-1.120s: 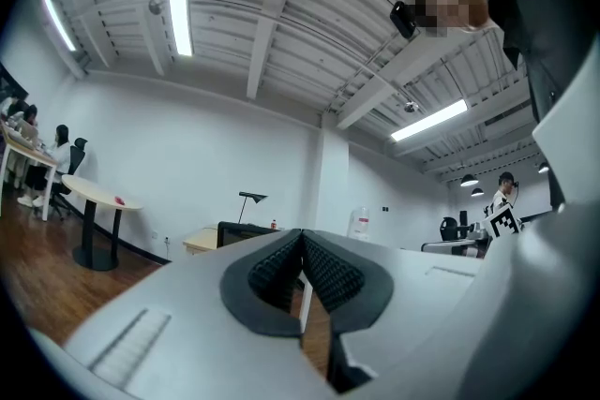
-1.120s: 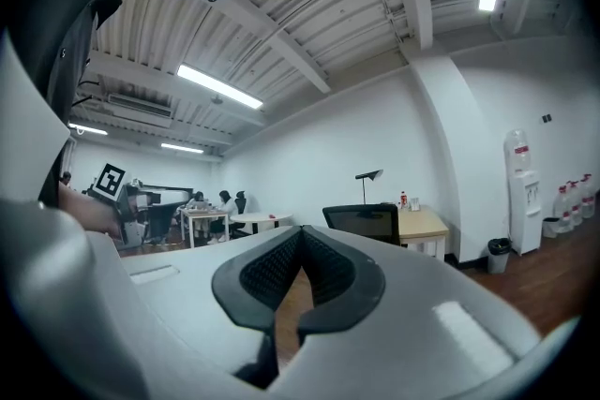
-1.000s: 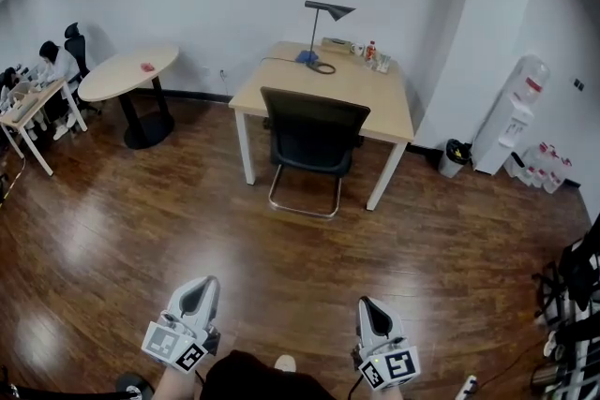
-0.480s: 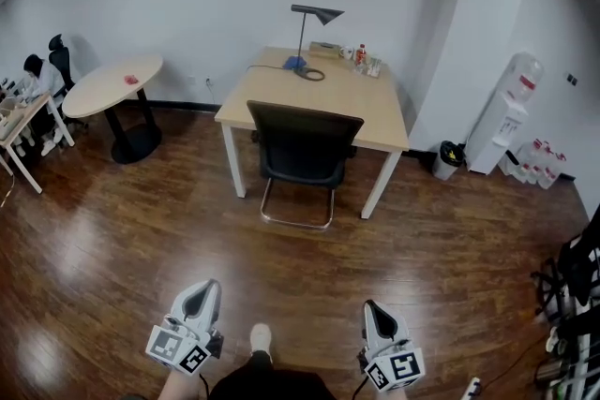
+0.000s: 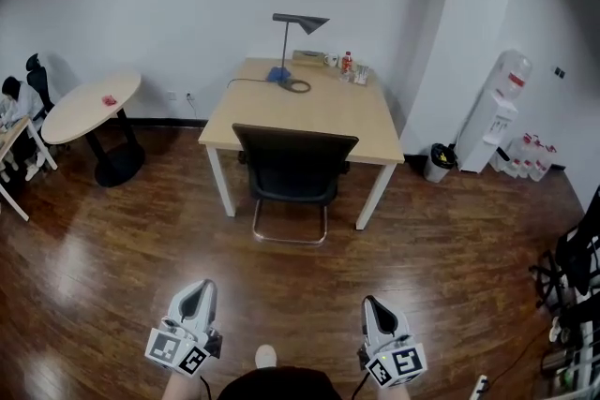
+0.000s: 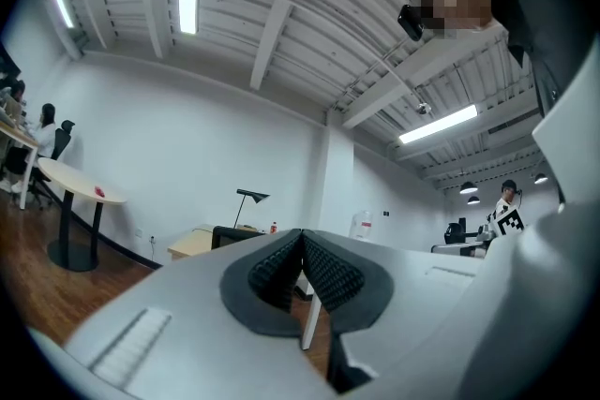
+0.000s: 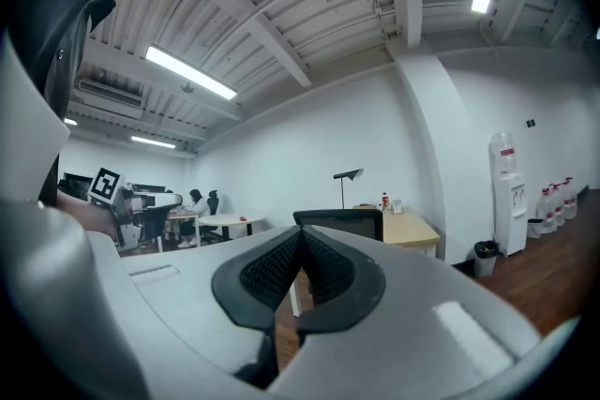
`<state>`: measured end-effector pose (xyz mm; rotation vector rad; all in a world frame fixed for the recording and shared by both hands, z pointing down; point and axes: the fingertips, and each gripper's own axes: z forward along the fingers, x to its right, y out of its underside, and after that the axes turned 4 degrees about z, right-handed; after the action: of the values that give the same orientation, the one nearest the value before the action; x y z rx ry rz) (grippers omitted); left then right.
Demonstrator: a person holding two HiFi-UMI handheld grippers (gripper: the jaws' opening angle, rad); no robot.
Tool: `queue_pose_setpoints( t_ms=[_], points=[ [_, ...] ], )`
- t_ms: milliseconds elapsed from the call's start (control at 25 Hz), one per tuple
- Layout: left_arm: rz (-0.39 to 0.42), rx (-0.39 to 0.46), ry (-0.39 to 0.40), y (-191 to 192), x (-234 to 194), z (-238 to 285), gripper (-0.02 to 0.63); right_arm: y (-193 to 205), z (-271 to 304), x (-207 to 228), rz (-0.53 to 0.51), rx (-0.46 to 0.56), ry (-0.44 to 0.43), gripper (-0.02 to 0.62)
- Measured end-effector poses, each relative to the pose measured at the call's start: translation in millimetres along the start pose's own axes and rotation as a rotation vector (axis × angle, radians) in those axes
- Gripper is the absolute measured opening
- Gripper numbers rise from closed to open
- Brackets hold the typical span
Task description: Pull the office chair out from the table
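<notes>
A black office chair with a chrome sled base is tucked under the wooden table, its backrest toward me. Both grippers are low in the head view, well short of the chair, over the wood floor. My left gripper is shut with nothing in it; its pads meet in the left gripper view. My right gripper is shut and empty too, pads together in the right gripper view. The chair back shows just past the right jaws, and a dark edge of it left of the left jaws.
On the table stand a black desk lamp and small bottles. A round table is at left with a seated person beyond. A water dispenser, a bin and bottles are at right.
The chair and table have drawn nearer and shifted slightly left in the head view as I walk toward them. Both grippers keep their place low in the view, still shut.
</notes>
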<state>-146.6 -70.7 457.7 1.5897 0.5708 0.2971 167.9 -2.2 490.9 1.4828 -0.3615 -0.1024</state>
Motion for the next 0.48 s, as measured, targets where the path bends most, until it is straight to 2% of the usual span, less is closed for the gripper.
queue_pose_setpoints(
  t_ms=[160,280,480],
  points=[
    [-0.029,-0.012,0.020,6,-17,24,0.002,-8,22,2,0.060,0.044,-0.003,0.014],
    [-0.029,-0.010,0.048,5,-28,40,0.002,-7,42,6,0.054,0.035,0.018,0.014],
    [-0.033,-0.016,0.016,6,-57,75,0.002,-18,78,9,0.092,0.073,0.028,0.014]
  ],
)
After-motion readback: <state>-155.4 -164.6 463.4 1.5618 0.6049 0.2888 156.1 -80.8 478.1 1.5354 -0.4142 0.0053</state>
